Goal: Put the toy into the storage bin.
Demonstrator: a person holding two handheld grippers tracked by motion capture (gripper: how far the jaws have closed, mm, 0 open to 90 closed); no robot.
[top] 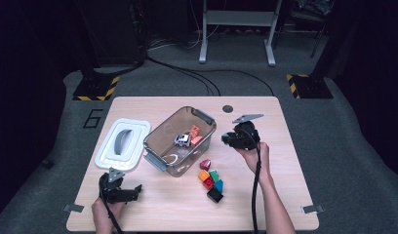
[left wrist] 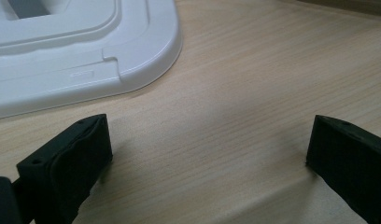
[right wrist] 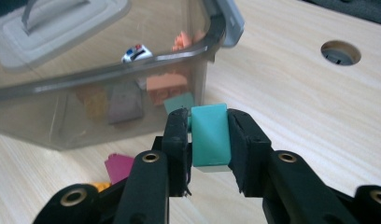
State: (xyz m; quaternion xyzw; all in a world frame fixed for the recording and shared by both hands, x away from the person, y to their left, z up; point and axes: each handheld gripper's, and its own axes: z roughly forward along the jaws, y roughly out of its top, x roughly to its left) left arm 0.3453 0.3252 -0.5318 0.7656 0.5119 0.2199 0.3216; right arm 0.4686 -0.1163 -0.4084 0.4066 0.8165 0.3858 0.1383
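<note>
Right tongs (right wrist: 209, 140) are clamped on a teal block (right wrist: 210, 135), its long axis upright between the jaws; just ahead of them and a little to their left stands the clear bin (right wrist: 132, 70), its rim above the block, so I judge the block must rise and go forward over that wall; left tongs (left wrist: 207, 158) gape wide, holding nothing, low over the table (left wrist: 254, 70) just short of the white lid (left wrist: 86, 56), well apart from the bin.
</note>
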